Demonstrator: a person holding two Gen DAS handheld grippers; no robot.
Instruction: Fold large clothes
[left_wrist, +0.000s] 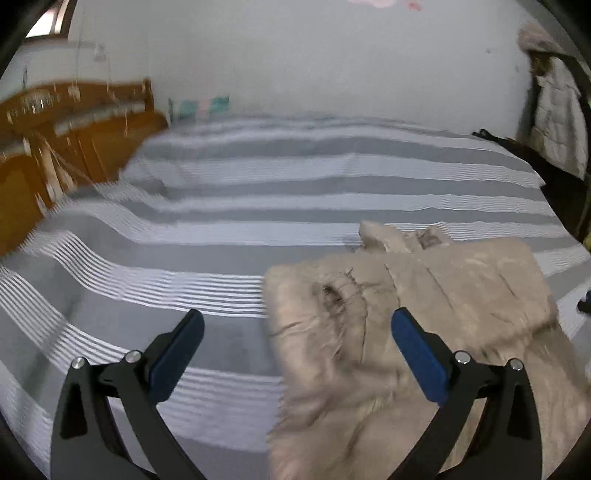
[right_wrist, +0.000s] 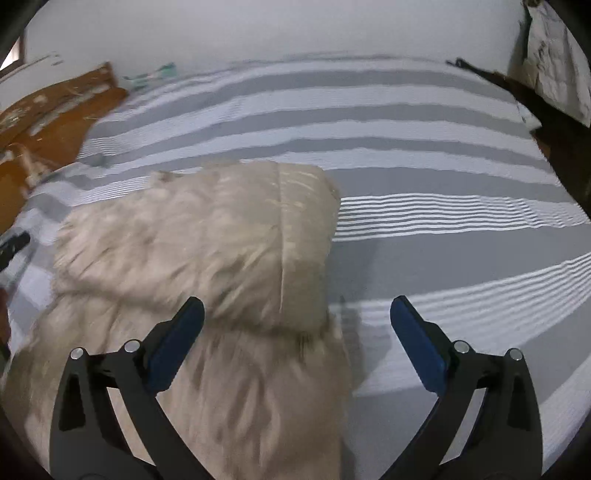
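My left fingers (left_wrist: 297, 350) stand spread wide with nothing pressed between them; the blue pad (left_wrist: 419, 360) on one side hangs over the beige padded coat (left_wrist: 424, 314), the other over the striped bedsheet (left_wrist: 258, 206). My right fingers (right_wrist: 297, 341) are spread just as wide and grip nothing, the coat's (right_wrist: 207, 251) folded edge lying below and between them. The coat lies bunched on the near part of the bed. Beyond, a wooden headboard (left_wrist: 66, 140) stands at the left, and a pale jacket (left_wrist: 557, 110) hangs at the far right.
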